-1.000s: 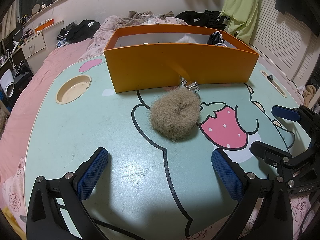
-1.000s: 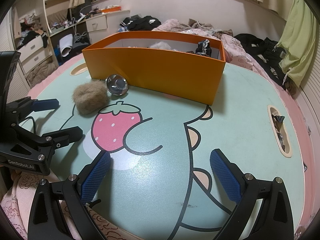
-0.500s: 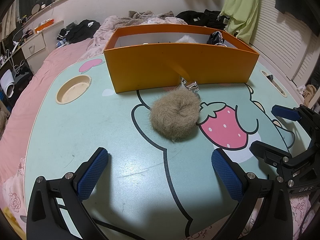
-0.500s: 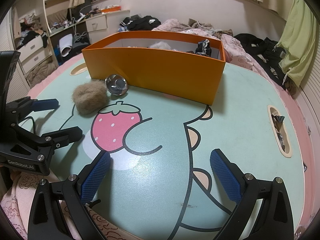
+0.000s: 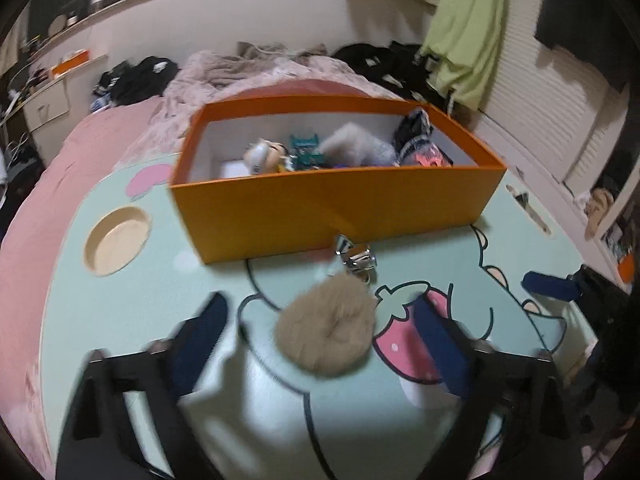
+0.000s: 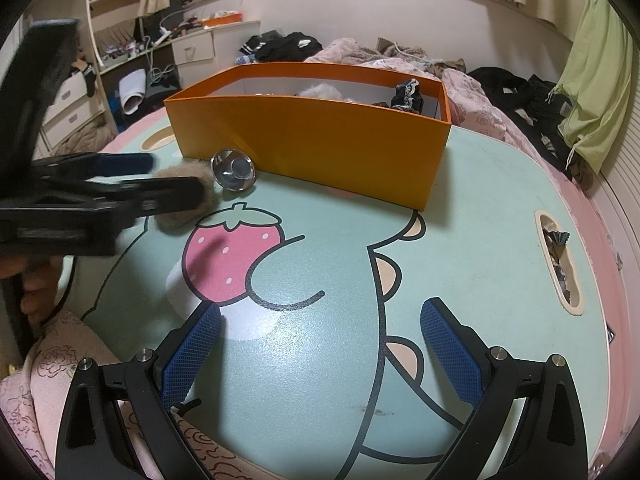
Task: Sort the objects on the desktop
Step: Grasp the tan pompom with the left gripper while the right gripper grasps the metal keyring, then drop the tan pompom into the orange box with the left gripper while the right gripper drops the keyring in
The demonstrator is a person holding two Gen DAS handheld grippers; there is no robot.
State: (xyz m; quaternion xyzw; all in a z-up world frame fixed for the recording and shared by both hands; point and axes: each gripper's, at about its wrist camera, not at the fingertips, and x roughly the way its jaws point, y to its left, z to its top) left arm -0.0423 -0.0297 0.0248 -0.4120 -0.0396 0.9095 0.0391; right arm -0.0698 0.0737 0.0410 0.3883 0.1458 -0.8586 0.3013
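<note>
A tan fur pompom (image 5: 326, 328) lies on the mint cartoon tabletop (image 5: 120, 320), just in front of an orange box (image 5: 332, 208) holding several small items. A shiny silver metal piece (image 5: 356, 258) rests between the pompom and the box wall. My left gripper (image 5: 320, 306) is blurred; its jaws are closing with the pompom between them, and gaps show on both sides. In the right wrist view the left gripper's fingers (image 6: 172, 196) cover part of the pompom (image 6: 180, 220). My right gripper (image 6: 320, 312) stands open over the bare table, holding nothing.
A round cup recess (image 5: 117, 240) sits at the table's left, and a narrow slot recess (image 6: 560, 260) with scraps at its right. A bed with a pink blanket (image 6: 472, 92) and dark clothes lies behind the box. A person's hand (image 6: 36, 280) holds the left tool.
My left gripper has moved forward and up toward the pompom, and its jaws have narrowed around it. The box's inside now shows. The right gripper has stayed still.
</note>
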